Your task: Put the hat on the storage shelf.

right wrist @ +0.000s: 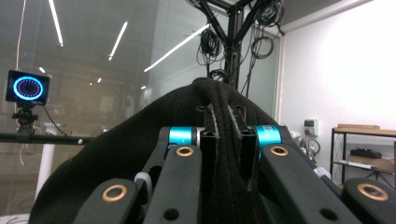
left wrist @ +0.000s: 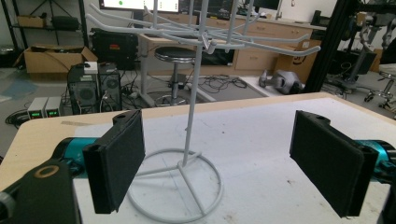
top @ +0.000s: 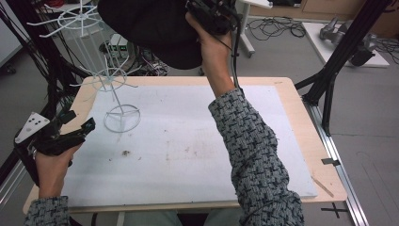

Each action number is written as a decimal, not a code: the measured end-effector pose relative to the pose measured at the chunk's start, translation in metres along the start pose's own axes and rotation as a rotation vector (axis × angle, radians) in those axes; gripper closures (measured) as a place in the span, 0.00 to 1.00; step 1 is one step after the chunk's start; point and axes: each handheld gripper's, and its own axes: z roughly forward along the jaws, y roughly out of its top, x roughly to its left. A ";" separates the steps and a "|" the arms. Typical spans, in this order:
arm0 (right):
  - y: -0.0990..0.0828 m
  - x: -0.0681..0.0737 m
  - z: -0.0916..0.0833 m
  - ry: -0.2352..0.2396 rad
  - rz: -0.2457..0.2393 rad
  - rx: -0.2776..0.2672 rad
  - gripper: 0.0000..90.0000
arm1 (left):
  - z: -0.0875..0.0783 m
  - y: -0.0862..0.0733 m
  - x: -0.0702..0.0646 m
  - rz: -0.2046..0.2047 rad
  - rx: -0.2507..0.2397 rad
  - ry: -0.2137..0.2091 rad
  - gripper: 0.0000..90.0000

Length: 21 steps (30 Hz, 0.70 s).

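At the near left corner of the bench [top: 301,141] the person's left hand [top: 51,167] holds the left claw [top: 77,127] low over the white mat, its two padded jaws spread wide with nothing between them. Just ahead of it, toward the far left corner, stands the white wire rack [top: 121,115]: its ring base sits flat on the mat and its thin upright stem carries hooked arms fanning out above. In the left gripper view the rack's base [left wrist: 182,186] lies between the spread jaws but a little beyond them, not touched by either pad.

Farther off, past the bench's far edge and raised well above it, the right hand [top: 214,52] lifts the right claw [top: 211,14]. Its jaws are clamped tight on a fold of a black knitted hat [top: 150,28], which hangs as a dark bulk to the left of that claw. In the right gripper view the hat [right wrist: 140,140] bulges up around the pinched jaws.
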 end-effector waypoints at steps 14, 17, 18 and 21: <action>-0.033 0.004 0.013 0.051 0.046 0.055 0.91 | 0.000 0.000 0.000 0.000 -0.003 -0.001 0.20; -0.045 0.003 0.015 0.056 0.060 0.085 0.89 | 0.000 0.000 -0.001 0.003 0.000 -0.003 0.20; -0.047 0.003 0.014 0.056 0.064 0.093 0.89 | 0.000 0.000 -0.001 0.002 0.000 -0.003 0.20; -0.058 0.002 0.015 0.054 0.078 0.116 0.89 | 0.001 0.000 -0.001 0.002 0.002 -0.003 0.20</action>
